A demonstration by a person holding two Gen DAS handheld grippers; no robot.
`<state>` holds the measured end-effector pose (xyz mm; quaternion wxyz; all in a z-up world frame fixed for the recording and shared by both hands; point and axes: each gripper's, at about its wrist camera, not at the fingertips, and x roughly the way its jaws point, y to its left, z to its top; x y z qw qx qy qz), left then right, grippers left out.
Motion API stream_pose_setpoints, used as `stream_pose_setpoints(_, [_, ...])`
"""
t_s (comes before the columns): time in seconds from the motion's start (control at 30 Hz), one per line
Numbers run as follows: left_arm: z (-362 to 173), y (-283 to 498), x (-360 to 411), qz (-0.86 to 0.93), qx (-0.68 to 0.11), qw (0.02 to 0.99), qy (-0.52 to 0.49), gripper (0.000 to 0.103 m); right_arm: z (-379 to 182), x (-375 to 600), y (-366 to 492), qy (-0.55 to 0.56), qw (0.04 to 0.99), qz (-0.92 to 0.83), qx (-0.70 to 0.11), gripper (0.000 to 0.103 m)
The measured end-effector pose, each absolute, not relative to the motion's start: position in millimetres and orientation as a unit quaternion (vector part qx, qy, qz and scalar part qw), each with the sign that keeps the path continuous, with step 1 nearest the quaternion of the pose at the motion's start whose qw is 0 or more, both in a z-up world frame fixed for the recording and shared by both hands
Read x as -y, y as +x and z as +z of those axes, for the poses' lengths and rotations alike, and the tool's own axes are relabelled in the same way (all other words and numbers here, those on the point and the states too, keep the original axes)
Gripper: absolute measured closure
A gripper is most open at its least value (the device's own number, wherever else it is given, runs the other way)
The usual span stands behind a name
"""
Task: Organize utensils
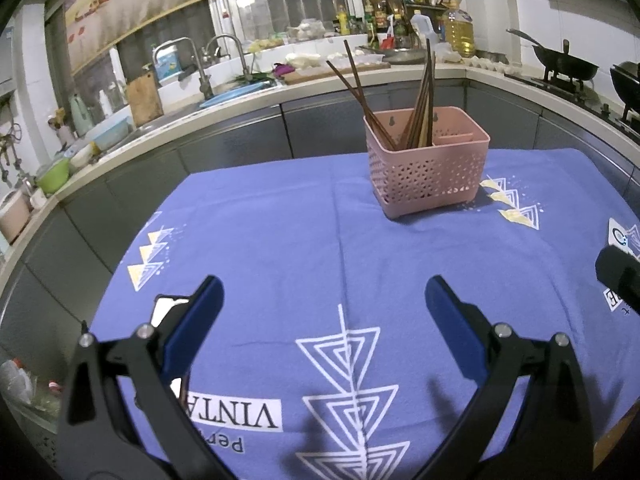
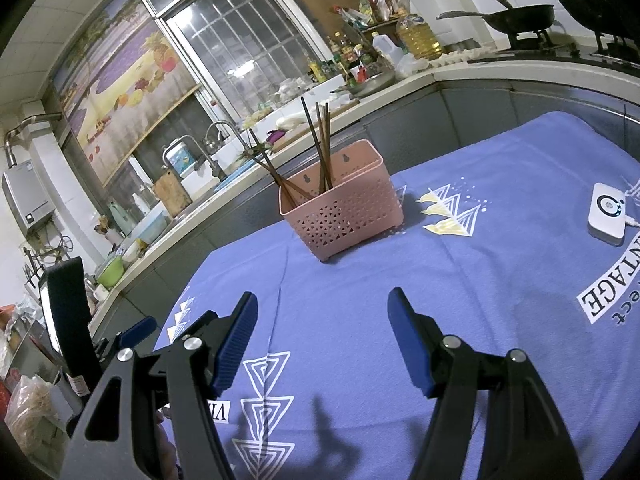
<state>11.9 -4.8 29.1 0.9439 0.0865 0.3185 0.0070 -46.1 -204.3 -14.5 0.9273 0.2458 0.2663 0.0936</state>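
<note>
Chopsticks stand in the pink basket at 12 o'clock; left gripper and right gripper, jaws released and empty, hover over the tabletop; sorting seems finished, so withdrawal likely follows

chopsticks in basket on tablecloth

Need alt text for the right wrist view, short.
A pink perforated utensil basket holding dark chopsticks stands on a blue printed tablecloth; the right gripper hovers open and empty before it. A white device lies at right, kitchen counter behind.
</note>
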Motion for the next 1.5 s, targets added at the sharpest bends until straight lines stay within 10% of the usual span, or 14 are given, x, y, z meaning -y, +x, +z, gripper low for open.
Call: stream_pose_setpoints(1.5, [20, 17, -7, 0.032, -0.324, 0.941, 0.092, 0.006, -25, 194, -47, 0.247, 0.925, 0.096, -0.273, 0.035])
